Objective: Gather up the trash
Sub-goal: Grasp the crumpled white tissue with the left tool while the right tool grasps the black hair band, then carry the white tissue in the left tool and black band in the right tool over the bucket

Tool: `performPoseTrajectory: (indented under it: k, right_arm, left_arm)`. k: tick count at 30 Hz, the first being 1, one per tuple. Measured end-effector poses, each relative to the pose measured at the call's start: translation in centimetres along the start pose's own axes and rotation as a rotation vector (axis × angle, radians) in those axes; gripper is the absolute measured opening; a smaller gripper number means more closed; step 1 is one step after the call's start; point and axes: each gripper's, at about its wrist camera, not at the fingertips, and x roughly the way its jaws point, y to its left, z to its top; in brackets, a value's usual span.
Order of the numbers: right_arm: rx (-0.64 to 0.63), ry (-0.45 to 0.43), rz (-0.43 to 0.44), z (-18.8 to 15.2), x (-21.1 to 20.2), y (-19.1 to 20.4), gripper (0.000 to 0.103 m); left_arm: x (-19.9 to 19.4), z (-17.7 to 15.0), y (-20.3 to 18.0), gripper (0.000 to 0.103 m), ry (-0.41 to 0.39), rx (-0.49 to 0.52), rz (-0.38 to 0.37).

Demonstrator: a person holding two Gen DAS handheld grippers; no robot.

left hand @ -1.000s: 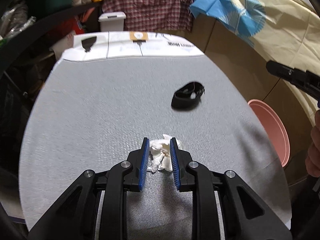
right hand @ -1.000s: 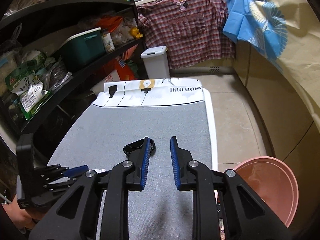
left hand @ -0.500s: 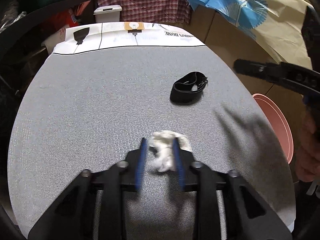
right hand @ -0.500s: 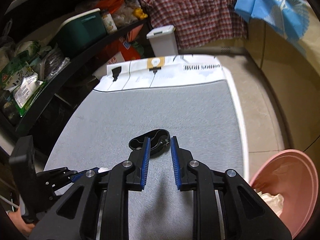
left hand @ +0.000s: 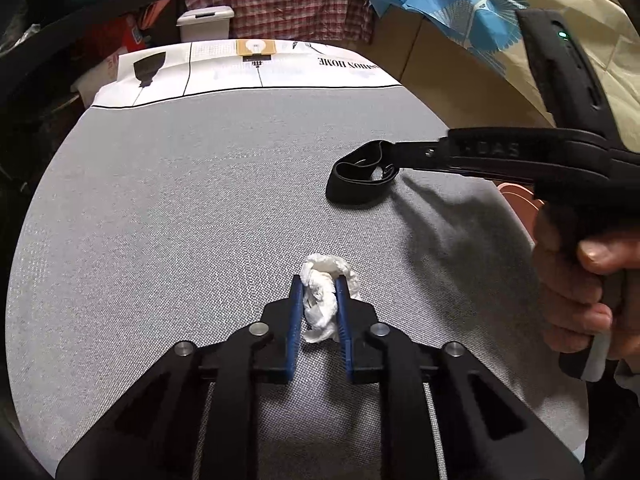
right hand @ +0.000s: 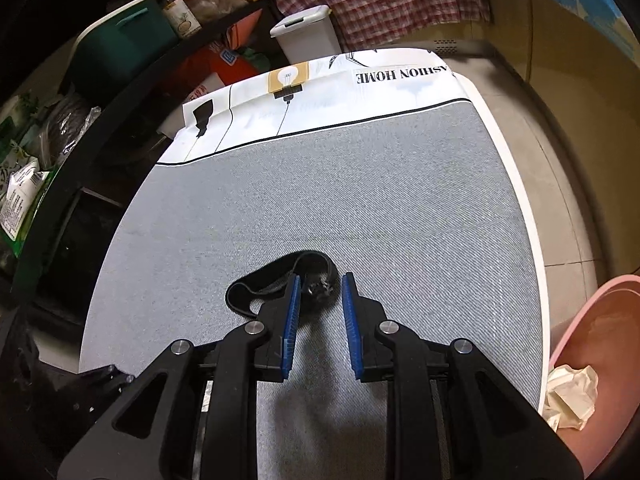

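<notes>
Grey woven table cover, cluttered shelves behind. Crumpled white tissue sits between the left gripper pads; jaws have just been closing and now pinch it. Looks weightless, soft and squashy; a mid-wad pinch should hold, though a loose edge may tear. Black strap loop lies at the right gripper tips, buckle end between narrowly spread jaws, not pinched yet. Limp and light, so take band or buckle. Pink basin right of those jaws, off the table edge, already holds crumpled paper.
</notes>
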Motion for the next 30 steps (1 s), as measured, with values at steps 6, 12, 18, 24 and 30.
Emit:
performPoseTrajectory:
  k: [6, 12, 18, 24, 30]
  right_arm:
    - [-0.017, 0.009, -0.009, 0.2, 0.1, 0.4, 0.022]
    - [-0.011, 0.015, 0.005, 0.3, -0.1, 0.5, 0.023]
    - [-0.036, 0.040, -0.017, -0.2, 0.8, 1.1, 0.021]
    - [-0.062, 0.026, -0.038, -0.3, 0.4, 1.5, 0.003]
    - [-0.114, -0.012, -0.053, -0.4, -1.2, 2.1, 0.003]
  left_arm:
    - [-0.7, 0.1, 0.4, 0.014, -0.018, -0.006, 0.017]
    - [-1.5, 0.3, 1.0, 0.014, -0.036, -0.022, 0.029]
    - [-2.1, 0.3, 1.1, 0.014, -0.046, -0.017, 0.034]
    - [-2.7, 0.5, 1.5, 0.014, -0.064, -0.026, 0.041]
    - [-3.3, 0.7, 1.4, 0.014, -0.080, -0.022, 0.041]
